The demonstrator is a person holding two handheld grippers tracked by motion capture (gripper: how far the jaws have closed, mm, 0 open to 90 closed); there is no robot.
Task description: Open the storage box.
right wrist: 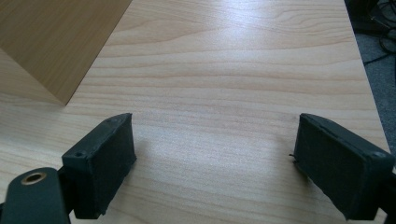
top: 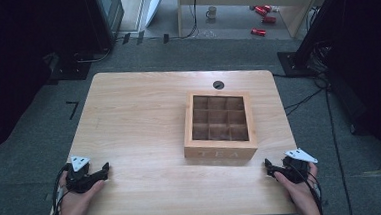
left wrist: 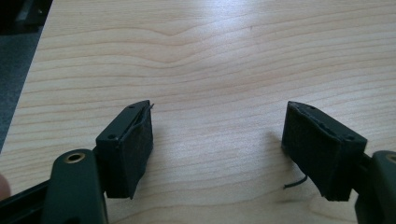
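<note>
A wooden tea box (top: 219, 127) with a windowed lid and "TEA" on its front stands right of the table's middle; several inner compartments show through the lid. Its corner (right wrist: 56, 46) appears at the upper left of the right gripper view. My left gripper (top: 104, 171) rests at the table's near left edge, held by a hand, jaws wide apart over bare wood (left wrist: 217, 126). At the near right edge my right gripper (top: 268, 167) is open too, with nothing between its pads (right wrist: 215, 140). Both grippers are well apart from the box.
The light wooden table (top: 144, 120) has a round cable hole (top: 218, 85) at its far edge. Beyond it on the floor are a mug (top: 211, 12) and red cans (top: 263, 18). Cables lie on the grey floor at the right.
</note>
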